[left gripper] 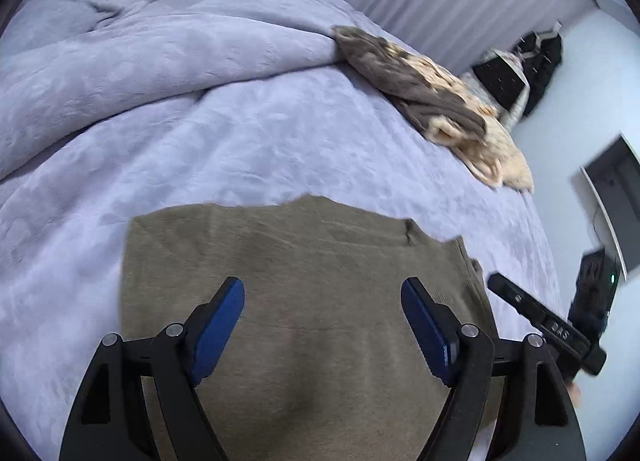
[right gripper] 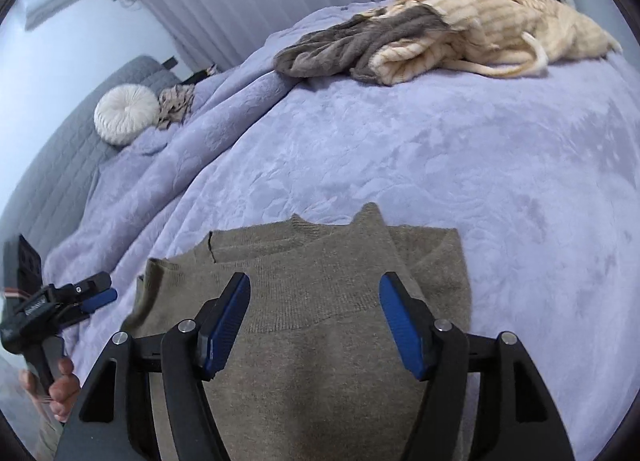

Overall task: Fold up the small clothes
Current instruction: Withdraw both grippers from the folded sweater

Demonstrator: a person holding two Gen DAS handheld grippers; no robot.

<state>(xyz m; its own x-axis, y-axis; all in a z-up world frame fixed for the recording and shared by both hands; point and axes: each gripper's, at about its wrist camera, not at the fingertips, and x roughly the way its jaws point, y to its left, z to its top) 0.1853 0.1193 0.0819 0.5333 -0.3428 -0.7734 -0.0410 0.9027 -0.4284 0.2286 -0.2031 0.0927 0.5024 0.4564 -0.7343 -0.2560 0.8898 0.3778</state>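
An olive-brown knit sweater [left gripper: 304,301] lies partly folded on the lavender bedspread [left gripper: 280,141]; it also shows in the right wrist view [right gripper: 320,301]. My left gripper [left gripper: 323,293] is open above the sweater, holding nothing. My right gripper [right gripper: 315,293] is open above the same sweater, empty. The right gripper also shows at the right edge of the left wrist view [left gripper: 544,321]. The left gripper shows at the left edge of the right wrist view [right gripper: 76,301], held by a hand.
A pile of grey and cream clothes [right gripper: 440,37] lies at the far side of the bed, also in the left wrist view [left gripper: 432,101]. A round white cushion [right gripper: 126,113] and a patterned cloth [right gripper: 176,105] sit by the grey headboard [right gripper: 60,165]. Curtains hang behind.
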